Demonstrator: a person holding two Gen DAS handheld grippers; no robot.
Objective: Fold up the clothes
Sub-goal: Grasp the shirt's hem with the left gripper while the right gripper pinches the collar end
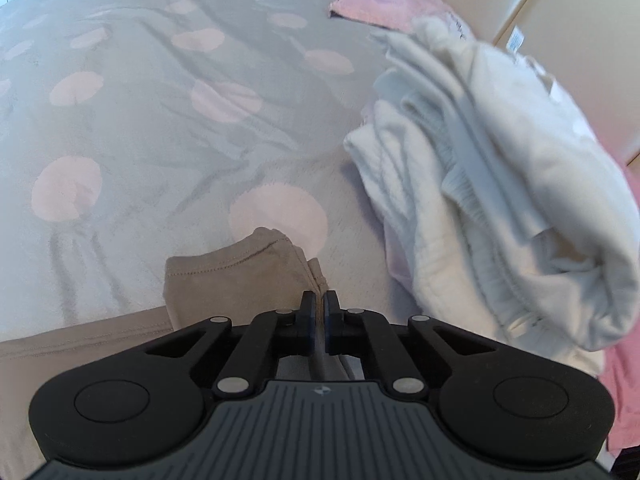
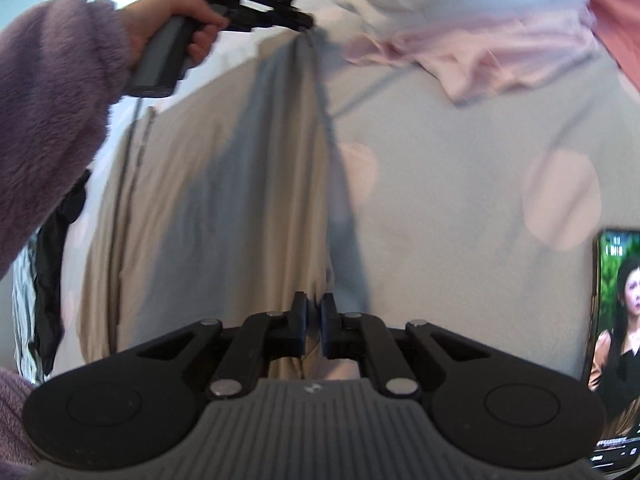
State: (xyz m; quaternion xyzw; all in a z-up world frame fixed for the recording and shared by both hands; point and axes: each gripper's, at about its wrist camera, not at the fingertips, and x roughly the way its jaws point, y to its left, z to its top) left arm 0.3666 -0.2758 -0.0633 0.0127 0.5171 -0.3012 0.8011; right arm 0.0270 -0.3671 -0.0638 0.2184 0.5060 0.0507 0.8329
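The left gripper (image 1: pixel 319 300) sits closest in its own wrist view, its 2 jaws pinched together on a fold of the beige garment (image 1: pixel 236 268), with the cloth edge running up between the pads. That garment lies on the grey bedspread with pink dots (image 1: pixel 160 120), a hemmed corner bunched just ahead of the fingertips. To the right, a heap of white clothes (image 1: pixel 500 184) rests on the spread, and beyond it pink clothes (image 1: pixel 376 0) lie near the far edge.

In the right wrist view, the right gripper (image 2: pixel 314 306) has its jaws narrowed on another fold of the beige garment (image 2: pixel 192 200), cloth caught in the slim gap between the pads. The fabric stretches away from it, lifted off the spread (image 2: pixel 460 200), up to the left gripper (image 2: pixel 306 22) at the far end, held by a hand (image 2: pixel 172 28) in a fuzzy purple sleeve (image 2: pixel 52 120). A phone (image 2: pixel 616 344) with a lit screen lies at the right edge. The view is blurred.
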